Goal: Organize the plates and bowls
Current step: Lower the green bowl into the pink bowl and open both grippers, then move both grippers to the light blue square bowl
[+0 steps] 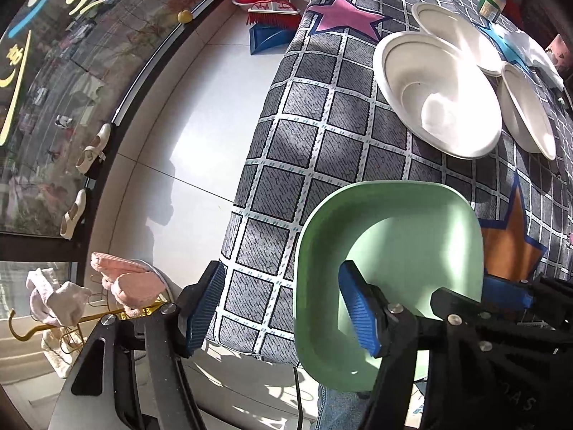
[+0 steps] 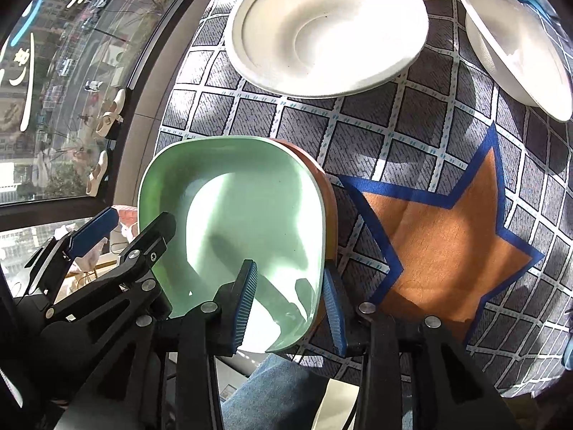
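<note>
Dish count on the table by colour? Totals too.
White paper bowls: 3
Green square dish: 1
Orange dish under the green one: 1
Total: 5. More may sit nested or out of view.

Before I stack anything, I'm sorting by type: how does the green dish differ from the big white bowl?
The green dish is squarish and nests in an orange one; the white bowl is round and stands alone. The green dish overhangs the table's edge between the right gripper fingers; the white bowl sits farther in, untouched. Both are empty.
</note>
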Demonstrator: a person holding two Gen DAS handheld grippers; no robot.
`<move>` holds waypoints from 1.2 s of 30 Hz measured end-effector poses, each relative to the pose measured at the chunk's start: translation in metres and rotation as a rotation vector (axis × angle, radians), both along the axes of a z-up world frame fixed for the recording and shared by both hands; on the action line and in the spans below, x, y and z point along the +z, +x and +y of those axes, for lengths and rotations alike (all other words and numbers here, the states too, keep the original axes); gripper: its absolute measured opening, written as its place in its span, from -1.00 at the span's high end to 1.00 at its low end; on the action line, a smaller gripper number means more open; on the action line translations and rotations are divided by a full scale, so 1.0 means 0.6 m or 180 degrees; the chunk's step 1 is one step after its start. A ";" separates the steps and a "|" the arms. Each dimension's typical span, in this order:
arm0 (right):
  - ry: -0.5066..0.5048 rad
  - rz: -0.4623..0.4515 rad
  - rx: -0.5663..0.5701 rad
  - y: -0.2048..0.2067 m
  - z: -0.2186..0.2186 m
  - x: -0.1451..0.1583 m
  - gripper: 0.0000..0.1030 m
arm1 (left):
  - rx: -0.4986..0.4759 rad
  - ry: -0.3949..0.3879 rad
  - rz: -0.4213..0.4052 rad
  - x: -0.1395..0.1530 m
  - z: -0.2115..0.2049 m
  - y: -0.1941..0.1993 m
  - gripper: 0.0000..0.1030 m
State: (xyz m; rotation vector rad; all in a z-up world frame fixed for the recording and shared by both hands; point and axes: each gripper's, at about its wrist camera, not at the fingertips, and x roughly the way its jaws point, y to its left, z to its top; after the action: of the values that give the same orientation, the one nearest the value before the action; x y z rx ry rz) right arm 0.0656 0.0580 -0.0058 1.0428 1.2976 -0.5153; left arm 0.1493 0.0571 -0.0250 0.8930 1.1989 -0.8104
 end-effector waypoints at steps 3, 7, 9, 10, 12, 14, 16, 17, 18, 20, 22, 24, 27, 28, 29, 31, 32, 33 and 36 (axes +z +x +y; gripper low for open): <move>-0.0103 0.0003 -0.0047 -0.003 -0.002 0.005 -0.24 | 0.0030 0.0013 -0.0029 0.000 0.005 0.010 -0.45; -0.0274 -0.0027 -0.0105 -0.018 -0.006 0.021 -0.24 | 0.0070 0.0026 0.0030 -0.005 0.007 0.014 -0.47; -0.0385 -0.0096 -0.0151 -0.029 -0.011 0.035 -0.24 | 0.0070 0.0023 0.0082 -0.008 0.006 0.009 -0.47; -0.0445 -0.0121 -0.0161 -0.031 -0.012 0.040 -0.24 | 0.0058 0.0029 0.0102 -0.011 0.005 0.005 -0.47; -0.0589 -0.0066 -0.0164 -0.039 -0.016 0.046 -0.24 | 0.0012 0.0059 0.0126 -0.020 0.001 -0.005 -0.48; -0.0702 0.0104 -0.0167 -0.050 -0.021 0.043 -0.24 | -0.0023 0.0103 0.0138 -0.030 -0.003 -0.016 -0.48; -0.0713 0.0197 -0.0238 -0.072 -0.027 0.036 -0.24 | -0.0056 0.0136 0.0162 -0.039 -0.004 -0.026 -0.48; -0.0680 0.0238 -0.0271 -0.081 -0.029 0.031 -0.24 | -0.0077 0.0154 0.0155 -0.042 -0.005 -0.030 -0.48; -0.0669 0.0282 -0.0329 -0.092 -0.030 0.028 -0.24 | -0.0109 0.0169 0.0131 -0.044 -0.006 -0.035 -0.49; -0.0784 0.0396 -0.0489 -0.123 -0.033 0.034 -0.24 | -0.0170 0.0192 0.0088 -0.049 -0.006 -0.042 -0.49; -0.0906 0.0550 -0.0553 -0.136 -0.031 0.033 -0.24 | -0.0211 0.0218 0.0107 -0.054 -0.008 -0.045 -0.49; -0.0866 0.0742 -0.0484 -0.141 -0.029 0.013 -0.24 | -0.0239 0.0257 0.0127 -0.061 -0.010 -0.049 -0.49; -0.0626 0.0861 -0.0327 -0.136 -0.021 -0.027 -0.24 | -0.0284 0.0240 0.0097 -0.063 -0.013 -0.051 -0.52; -0.0571 0.0850 -0.0302 -0.134 -0.018 -0.034 -0.24 | -0.0297 0.0239 0.0090 -0.062 -0.015 -0.051 -0.52; -0.0520 0.0836 -0.0272 -0.131 -0.012 -0.040 -0.24 | -0.0306 0.0236 0.0084 -0.062 -0.017 -0.050 -0.52; -0.0480 0.0822 -0.0224 -0.121 -0.002 -0.045 -0.24 | -0.0320 0.0232 0.0042 -0.061 -0.019 -0.047 -0.52; -0.0474 0.0818 -0.0190 -0.114 0.005 -0.047 -0.24 | -0.0337 0.0222 0.0014 -0.059 -0.020 -0.046 -0.52; -0.0446 0.0789 -0.0157 -0.108 0.012 -0.049 -0.24 | -0.0355 0.0217 -0.0012 -0.057 -0.022 -0.044 -0.52; -0.0336 0.0648 -0.0057 -0.088 0.030 -0.054 -0.24 | -0.0391 0.0226 -0.0071 -0.050 -0.026 -0.034 -0.52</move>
State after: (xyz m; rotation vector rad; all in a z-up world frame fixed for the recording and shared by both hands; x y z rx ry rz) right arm 0.0130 0.0759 -0.0383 0.9330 1.4242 -0.7108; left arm 0.1288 0.0417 -0.0550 1.0393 1.1677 -0.8583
